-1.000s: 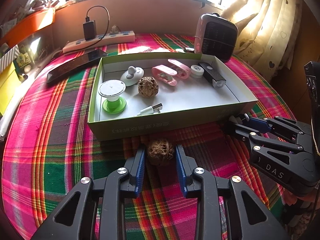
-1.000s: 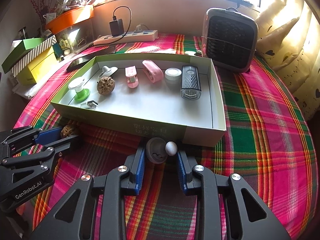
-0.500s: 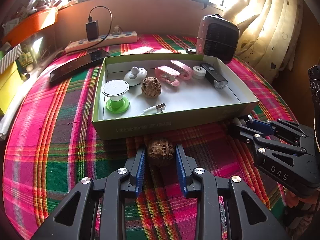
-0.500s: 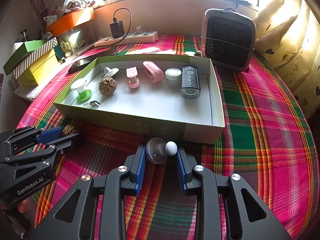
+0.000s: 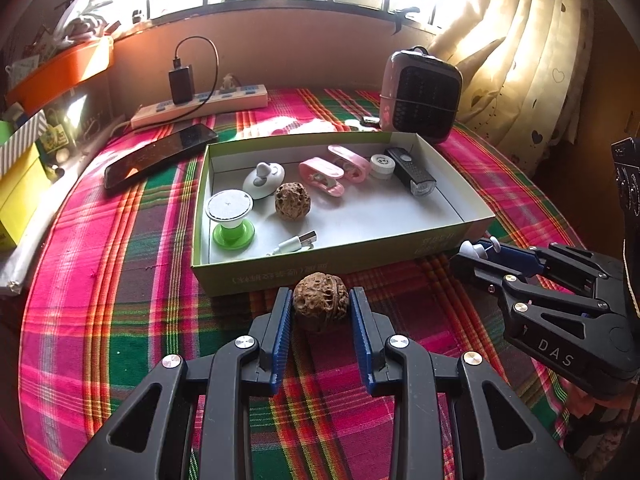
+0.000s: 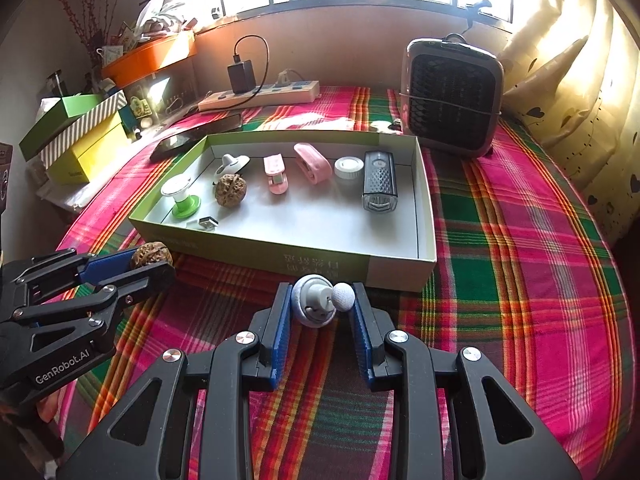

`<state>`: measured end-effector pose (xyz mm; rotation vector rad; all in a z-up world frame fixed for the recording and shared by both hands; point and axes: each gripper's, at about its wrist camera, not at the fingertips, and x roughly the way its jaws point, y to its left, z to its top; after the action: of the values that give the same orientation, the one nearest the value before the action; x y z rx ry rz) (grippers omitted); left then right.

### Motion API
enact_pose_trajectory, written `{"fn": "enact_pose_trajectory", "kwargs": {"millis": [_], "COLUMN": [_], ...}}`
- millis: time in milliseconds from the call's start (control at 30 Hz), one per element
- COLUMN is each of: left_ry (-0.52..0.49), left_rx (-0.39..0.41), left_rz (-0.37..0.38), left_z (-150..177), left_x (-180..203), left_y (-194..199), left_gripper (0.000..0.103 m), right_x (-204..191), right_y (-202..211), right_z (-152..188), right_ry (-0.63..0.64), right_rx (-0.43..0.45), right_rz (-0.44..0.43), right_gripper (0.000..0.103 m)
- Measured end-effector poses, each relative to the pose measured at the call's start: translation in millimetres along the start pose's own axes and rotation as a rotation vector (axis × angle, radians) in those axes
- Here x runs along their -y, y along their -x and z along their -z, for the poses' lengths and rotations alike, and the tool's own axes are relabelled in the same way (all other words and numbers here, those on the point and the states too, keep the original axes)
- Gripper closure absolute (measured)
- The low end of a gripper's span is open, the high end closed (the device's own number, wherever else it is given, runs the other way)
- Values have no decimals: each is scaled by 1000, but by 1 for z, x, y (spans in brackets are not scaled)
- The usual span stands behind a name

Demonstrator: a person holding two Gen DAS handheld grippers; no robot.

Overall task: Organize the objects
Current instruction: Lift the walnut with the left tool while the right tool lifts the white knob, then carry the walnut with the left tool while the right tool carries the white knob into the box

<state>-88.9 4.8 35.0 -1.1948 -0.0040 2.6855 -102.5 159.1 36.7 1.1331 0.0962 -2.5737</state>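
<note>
Between the blue-padded fingers of the left gripper (image 5: 321, 312) sits a brown, pitted, round walnut (image 5: 320, 302), clamped at both sides, just short of the near wall of the shallow green-and-white cardboard box (image 5: 280, 276); the right gripper (image 6: 321, 307) is closed on a grey round disc with a stem and ball knob (image 6: 316, 304), likewise just short of that wall (image 6: 320, 266); beyond both sets of fingertips, the white box floor lies bare along its near half (image 6: 320, 220); open plaid tablecloth (image 6: 520, 260) extends rightward of the right fingers.
</note>
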Motion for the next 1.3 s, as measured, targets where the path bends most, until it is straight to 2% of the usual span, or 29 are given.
{"fn": "enact_pose_trajectory", "kwargs": {"millis": [367,767,1100,1300], "left_ry": [-6,-3,-15,-2], "left_rx": [33,30,19,-14], "left_rz": [20,23,29,43], "left_z": [-18,-30,-46,-53], "left_x": [3,2,6,6], "left_y": [10,3,-15,-32], "left_gripper": [76,76,76,76], "right_x": [4,7,17,25], "right_y": [11,8,-11,-29], "right_z": [-10,-23,-42,-50], "right_ry": [1,15,18,9], "right_rx": [37,43,17,-21], "right_rz": [2,0,1,7], "right_gripper": [73,73,73,73]}}
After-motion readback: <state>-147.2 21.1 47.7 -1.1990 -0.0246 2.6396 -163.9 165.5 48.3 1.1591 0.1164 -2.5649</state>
